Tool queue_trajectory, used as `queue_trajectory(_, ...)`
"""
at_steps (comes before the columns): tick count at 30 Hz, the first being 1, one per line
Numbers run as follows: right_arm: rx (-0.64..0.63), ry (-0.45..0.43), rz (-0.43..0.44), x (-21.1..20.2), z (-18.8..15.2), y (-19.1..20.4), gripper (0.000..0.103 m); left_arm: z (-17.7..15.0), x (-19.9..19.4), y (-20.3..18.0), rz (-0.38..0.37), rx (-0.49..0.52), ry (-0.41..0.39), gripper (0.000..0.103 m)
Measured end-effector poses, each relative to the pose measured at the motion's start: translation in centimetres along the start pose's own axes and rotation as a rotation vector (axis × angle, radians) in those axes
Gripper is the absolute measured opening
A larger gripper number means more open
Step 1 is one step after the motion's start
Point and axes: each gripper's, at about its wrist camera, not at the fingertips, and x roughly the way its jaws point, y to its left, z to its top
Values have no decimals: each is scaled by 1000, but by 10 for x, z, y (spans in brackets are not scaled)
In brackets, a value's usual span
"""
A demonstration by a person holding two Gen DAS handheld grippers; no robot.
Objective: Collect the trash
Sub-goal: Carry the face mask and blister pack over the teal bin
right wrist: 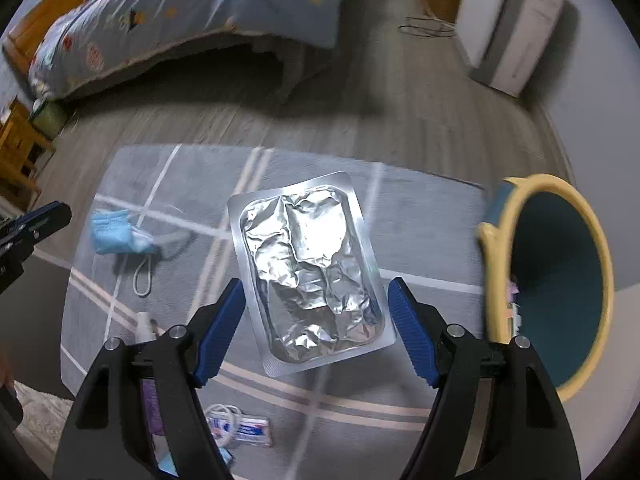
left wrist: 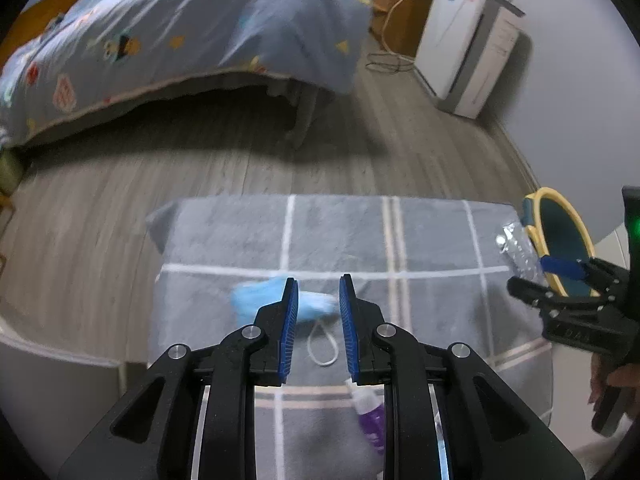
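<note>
**Item: foil blister pack** (right wrist: 312,276). A flat silver sheet with a crumpled, emptied middle and a smooth flanged border. It is judged very light, thin and springy. The border is fairly stiff, while the middle is easily dented, and the surface is slick. It is best taken across its two long edges by the flat border, with only light pressure, since a hard squeeze is likely to buckle it and let it pop out.

**Location:** it is carried above the grey checked rug (right wrist: 420,220), just left of the bin (right wrist: 494,288), whose mouth is tilted toward the camera.

**Right tool** (right wrist: 316,284): it is spread wide, and the pack is spanned between the blue pads. Both long edges appear to be pressed, so a grasp is judged.

**Left tool** (left wrist: 319,280): its pads are narrowly parted and nothing is held between them. It is poised over the blue face mask (left wrist: 248,300).

**Other trash on the rug:**
- The mask, which is soft and limp, with loose ear loops.
- A purple tube (left wrist: 370,420).
- A printed wrapper (right wrist: 244,428).

**Surroundings:** wooden floor (right wrist: 360,100) and a bed (right wrist: 180,12) under a patterned quilt.
</note>
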Motion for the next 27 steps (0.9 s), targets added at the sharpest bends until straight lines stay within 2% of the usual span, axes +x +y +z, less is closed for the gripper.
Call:
queue_trajectory(2, 23, -4, -10, -6, -4, -15, 72, 2, 2, -5, 16, 15, 2, 22)
queue_trajectory(4, 50, -3, -8, -8, -8, -26, 72, 3, 17, -4, 38, 25, 44, 25)
queue_trajectory(6, 73, -2, -4, -10, -11, -37, 72, 1, 34, 0, 95, 24, 87, 40)
queue_trajectory(9, 115, -10, 11, -17, -15, -53, 72, -4, 56, 18, 134, -24, 140, 56)
queue_trajectory(12, 146, -13, 29, -19, -16, -61, 72, -9, 76, 30, 164, -48, 183, 66)
queue_trajectory(16, 152, -14, 39, -16, -15, -63, 72, -16, 105, 33, 199, -9, 248, 66)
queue_trajectory(18, 147, -10, 41, -14, -14, -61, 72, -17, 115, 32, 207, 21, 265, 71)
queue_trajectory(22, 127, 1, 35, -9, -14, -58, 72, -15, 125, 37, 196, 24, 247, 72)
queue_trajectory(23, 125, 2, 33, -8, -13, -58, 72, -15, 125, 39, 183, 12, 249, 68)
queue_trajectory(24, 122, 4, 29, -8, -13, -58, 72, -15, 125, 42, 157, -4, 247, 59)
queue_trajectory(25, 121, 4, 26, -8, -13, -58, 72, -15, 123, 43, 156, -12, 241, 57)
queue_trajectory(27, 128, 6, 25, -7, -13, -58, 72, -13, 121, 40, 164, -4, 236, 41)
